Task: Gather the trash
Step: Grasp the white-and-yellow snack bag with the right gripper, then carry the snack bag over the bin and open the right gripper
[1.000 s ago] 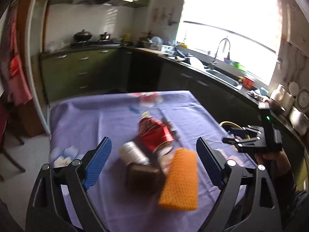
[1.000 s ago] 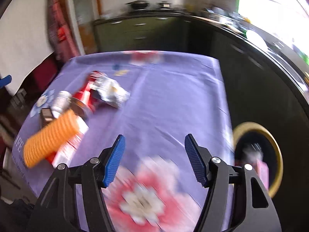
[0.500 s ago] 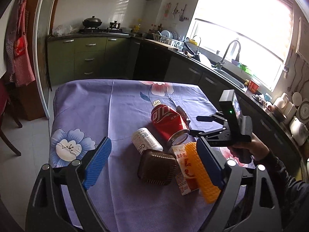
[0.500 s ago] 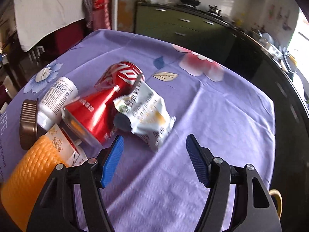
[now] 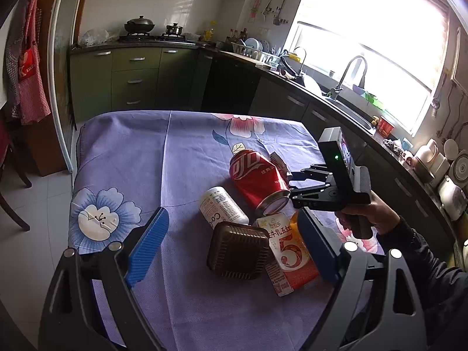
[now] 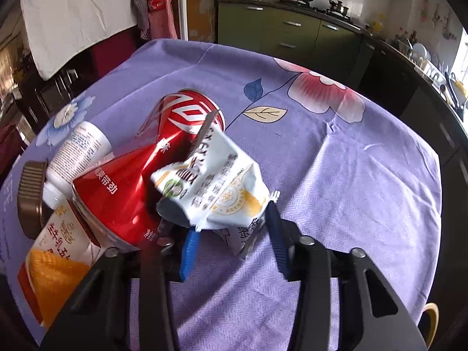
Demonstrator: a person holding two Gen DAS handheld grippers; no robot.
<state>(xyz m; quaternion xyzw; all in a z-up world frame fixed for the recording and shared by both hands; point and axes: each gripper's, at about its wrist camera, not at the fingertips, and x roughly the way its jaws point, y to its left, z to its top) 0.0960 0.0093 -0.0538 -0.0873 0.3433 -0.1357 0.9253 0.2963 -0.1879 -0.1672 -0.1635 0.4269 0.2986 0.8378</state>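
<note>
Blue pads of the right gripper (image 6: 231,241) are closing around a crumpled white wrapper (image 6: 213,185) printed with Chinese characters — its lower end sits between them, and whether they press it yet cannot be told. The wrapper leans on a dented red can (image 6: 137,172) with white lettering. Beside that lie a white bottle (image 5: 222,206) marked "Co", a brown lid (image 5: 238,250) and a carton (image 5: 288,253) bearing a big "5". The left gripper (image 5: 231,248) hovers with its fingers wide apart over the lid — all on a purple flowered tablecloth (image 5: 140,158).
</note>
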